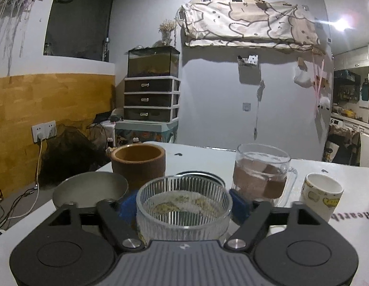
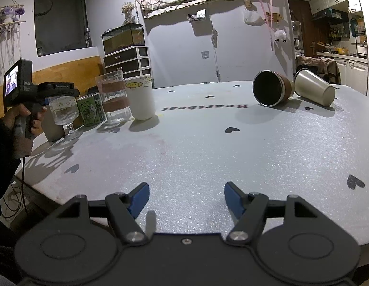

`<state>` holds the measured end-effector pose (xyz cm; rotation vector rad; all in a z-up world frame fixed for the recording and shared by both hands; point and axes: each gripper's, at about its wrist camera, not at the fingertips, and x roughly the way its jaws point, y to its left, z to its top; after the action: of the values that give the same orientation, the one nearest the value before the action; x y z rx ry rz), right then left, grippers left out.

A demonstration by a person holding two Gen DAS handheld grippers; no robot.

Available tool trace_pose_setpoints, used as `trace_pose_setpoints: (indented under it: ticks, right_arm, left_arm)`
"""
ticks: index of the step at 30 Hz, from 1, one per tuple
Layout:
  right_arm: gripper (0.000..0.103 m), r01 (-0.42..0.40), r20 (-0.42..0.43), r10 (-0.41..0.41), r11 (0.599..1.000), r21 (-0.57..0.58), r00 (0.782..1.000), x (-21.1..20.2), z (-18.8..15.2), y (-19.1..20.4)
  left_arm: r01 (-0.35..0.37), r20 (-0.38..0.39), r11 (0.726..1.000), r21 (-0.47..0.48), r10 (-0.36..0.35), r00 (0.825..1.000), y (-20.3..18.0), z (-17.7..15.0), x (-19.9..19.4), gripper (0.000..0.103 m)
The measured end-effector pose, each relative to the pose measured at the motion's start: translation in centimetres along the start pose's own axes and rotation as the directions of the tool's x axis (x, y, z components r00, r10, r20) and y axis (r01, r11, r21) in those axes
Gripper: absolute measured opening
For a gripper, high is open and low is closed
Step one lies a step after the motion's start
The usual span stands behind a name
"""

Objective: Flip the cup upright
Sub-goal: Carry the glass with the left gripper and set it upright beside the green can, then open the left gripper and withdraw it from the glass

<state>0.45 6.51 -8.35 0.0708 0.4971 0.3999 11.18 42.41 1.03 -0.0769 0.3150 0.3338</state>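
A ribbed glass goblet (image 1: pixel 183 208) stands upright between the blue pads of my left gripper (image 1: pixel 182 206), whose jaws close on its bowl. In the right wrist view the goblet (image 2: pixel 63 112) stands on its foot at the table's left edge, with the left gripper (image 2: pixel 41 93) around it. My right gripper (image 2: pixel 186 199) is open and empty above the near table edge. Two cups lie on their sides at the far right: a dark brown-sleeved tumbler (image 2: pixel 272 91) and a steel cup (image 2: pixel 314 90).
Upright beside the goblet: a glass mug with brown sleeve (image 1: pixel 261 172), a white cartoon cup (image 1: pixel 321 196), a brown cup (image 1: pixel 138 162), a steel bowl (image 1: pixel 89 188), and a green tin (image 2: pixel 91 109). The white table cover (image 2: pixel 208 155) has heart prints.
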Motion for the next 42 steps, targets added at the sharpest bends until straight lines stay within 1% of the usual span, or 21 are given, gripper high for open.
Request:
trace_pose_setpoints:
  ticks: [1,4,7,11,13,17,21,26,30,33,38,42]
  right_arm:
    - [0.071,-0.001,0.000,0.001,1.000,0.000,1.000,0.0,0.1,0.0]
    - [0.071,0.002,0.003,-0.002,1.000,-0.001,1.000,0.1,0.4,-0.1]
    - [0.071,-0.004,0.021,0.004,1.000,-0.008,1.000,0.0,1.2,0.1]
    - [0.071,-0.014,0.054,0.016,1.000,-0.028,0.998,0.0,2.7,0.4]
    - [0.071,-0.020,0.071,0.022,0.999,-0.034,0.997,0.1,3.5,0.6]
    - [0.072,-0.024,0.099,0.029,0.999,-0.049,0.995,0.4,5.0,1.1]
    - [0.073,-0.019,0.109,0.025,0.998,-0.054,0.994,0.7,6.0,1.4]
    - [0.081,-0.021,0.112,0.027,0.998,-0.062,0.993,0.8,6.6,1.7]
    - [0.085,-0.009,0.107,0.016,0.998,-0.066,0.994,1.0,6.6,1.9]
    - [0.091,0.005,0.105,0.002,0.998,-0.062,0.994,1.0,6.6,1.8]
    - [0.102,0.023,0.103,-0.017,0.998,-0.060,0.994,1.1,6.6,1.7]
    - [0.103,0.041,0.104,-0.034,0.997,-0.060,0.994,1.2,6.5,1.7]
  left_arm:
    - [-0.001,0.009,1.000,-0.004,0.001,1.000,0.1,0.1,-0.2,0.095]
    - [-0.012,0.045,1.000,-0.012,0.012,0.999,-0.2,0.6,-1.7,0.100]
    - [0.006,0.075,1.000,0.001,-0.006,0.997,-0.8,0.8,-3.8,0.101]
    - [0.055,0.084,0.998,0.009,-0.055,0.995,-1.7,0.5,-6.9,0.102]
    - [0.088,0.077,0.996,0.013,-0.089,0.993,-2.3,-0.1,-8.3,0.103]
    - [0.132,0.048,0.990,0.058,-0.135,0.990,-3.8,-1.8,-10.6,0.103]
    - [0.179,0.000,0.980,0.084,-0.180,0.984,-5.0,-3.6,-11.9,0.103]
    - [0.214,-0.039,0.973,0.081,-0.212,0.977,-6.1,-5.1,-13.0,0.103]
    - [0.219,-0.055,0.972,0.083,-0.215,0.975,-6.7,-6.2,-13.8,0.103]
    - [0.223,-0.076,0.972,0.076,-0.217,0.973,-6.9,-6.8,-14.2,0.103]
    - [0.203,-0.098,0.977,0.071,-0.196,0.976,-6.9,-7.1,-13.9,0.103]
    - [0.195,-0.100,0.979,0.064,-0.188,0.977,-6.7,-7.3,-14.0,0.103]
